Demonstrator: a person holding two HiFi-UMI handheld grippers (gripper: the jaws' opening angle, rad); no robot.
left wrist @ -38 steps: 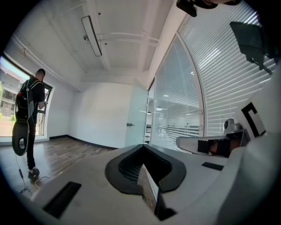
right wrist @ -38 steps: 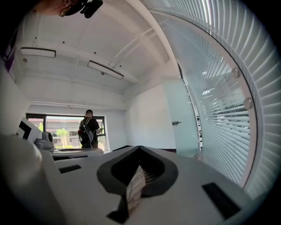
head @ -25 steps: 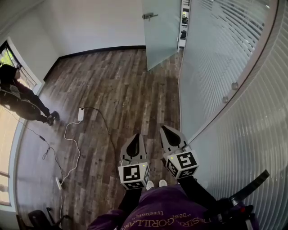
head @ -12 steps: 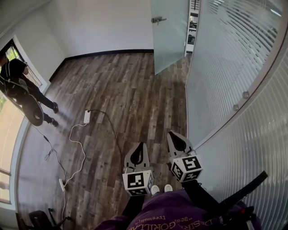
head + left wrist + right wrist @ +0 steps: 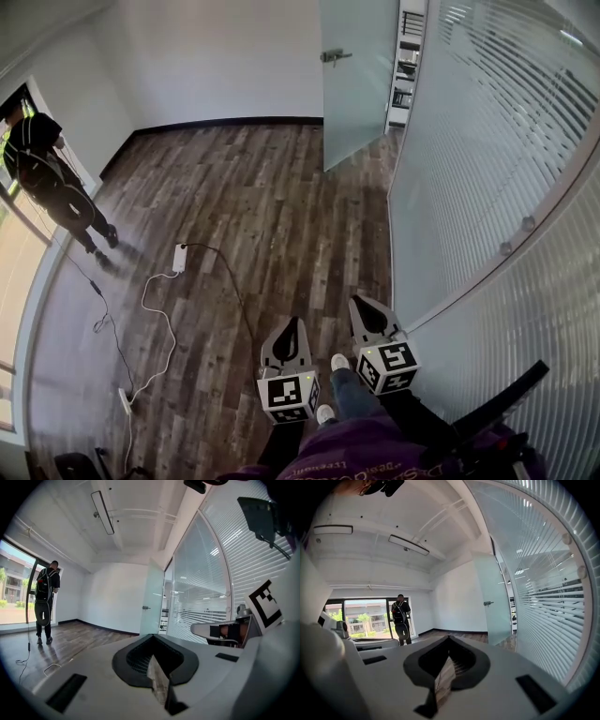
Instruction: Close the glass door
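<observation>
The left gripper [image 5: 289,324] and right gripper [image 5: 362,306] are side by side, low over the wood floor [image 5: 272,206]. Both have their jaws together and hold nothing. The glass door [image 5: 356,84] stands open, well ahead of them, at the far end of the striped glass wall [image 5: 469,159], with its handle [image 5: 335,56] facing the room.
</observation>
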